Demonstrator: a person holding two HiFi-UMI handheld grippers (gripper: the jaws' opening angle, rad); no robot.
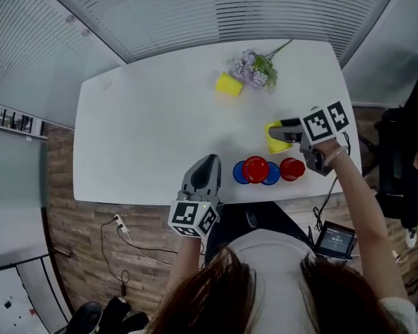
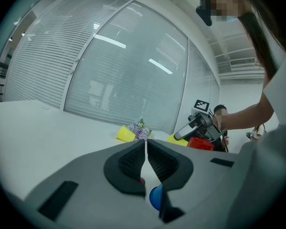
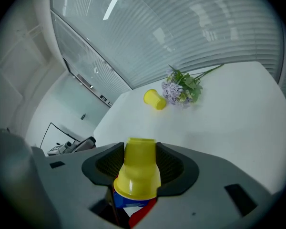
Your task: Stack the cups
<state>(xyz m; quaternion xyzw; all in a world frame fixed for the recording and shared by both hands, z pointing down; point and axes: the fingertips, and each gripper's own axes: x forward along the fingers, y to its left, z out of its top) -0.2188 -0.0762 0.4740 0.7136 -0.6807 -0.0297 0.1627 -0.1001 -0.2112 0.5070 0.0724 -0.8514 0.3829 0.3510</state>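
My right gripper (image 1: 277, 132) (image 3: 139, 157) is shut on an upside-down yellow cup (image 1: 273, 143) (image 3: 141, 175), held above the table's right front part. Below and beside it stand a red cup (image 1: 292, 168), another red cup (image 1: 256, 168) and two blue cups (image 1: 240, 173) in a row near the front edge. A second yellow cup (image 1: 228, 84) (image 3: 155, 99) lies on its side at the back. My left gripper (image 1: 208, 164) (image 2: 146, 151) hangs shut and empty left of the row, at the front edge.
A sprig of purple flowers (image 1: 254, 68) (image 3: 183, 88) lies beside the far yellow cup. The white table (image 1: 146, 131) ends close to the cups at the front. A dark chair (image 1: 404, 165) stands off the right side.
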